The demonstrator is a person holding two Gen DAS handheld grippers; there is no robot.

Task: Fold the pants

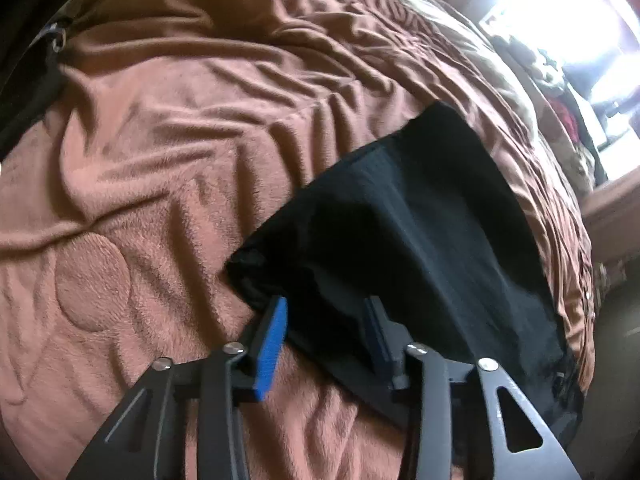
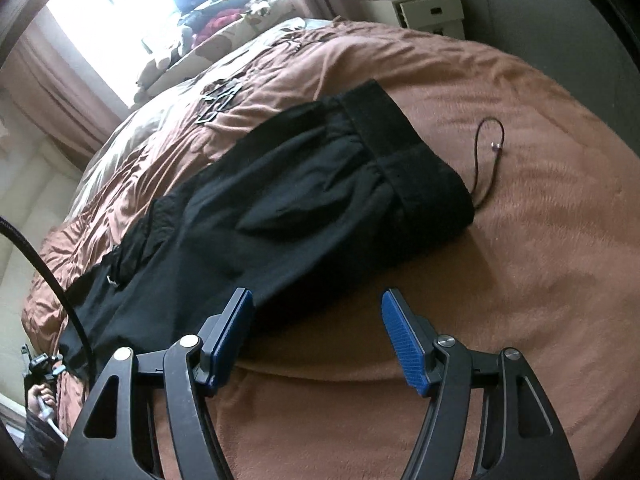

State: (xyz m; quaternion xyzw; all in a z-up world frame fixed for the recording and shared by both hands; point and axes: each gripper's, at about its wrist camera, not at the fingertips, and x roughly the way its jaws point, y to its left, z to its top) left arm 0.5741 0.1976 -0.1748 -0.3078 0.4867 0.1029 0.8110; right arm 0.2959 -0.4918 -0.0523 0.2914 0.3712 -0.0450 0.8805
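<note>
Black pants (image 1: 420, 240) lie flat on a brown fleece blanket (image 1: 180, 140). In the left wrist view my left gripper (image 1: 327, 302) points down at the pants' near corner. Its left blue pad sits at the cloth's edge and the right finger rests over the fabric. A gap shows between the jaws, so the pads do not pinch the cloth. In the right wrist view the pants (image 2: 300, 184) stretch from the wide waistband (image 2: 400, 148) down to the left. My right gripper (image 2: 316, 294) hovers open at their near edge, with its left finger over the cloth and its right over blanket.
A thin black cord (image 2: 492, 148) lies on the blanket (image 2: 520, 280) beside the waistband. A white nightstand (image 2: 416, 12) stands past the bed. A bright window (image 2: 160, 8) with clutter is at the back left. A hand (image 2: 40, 396) shows at the lower left.
</note>
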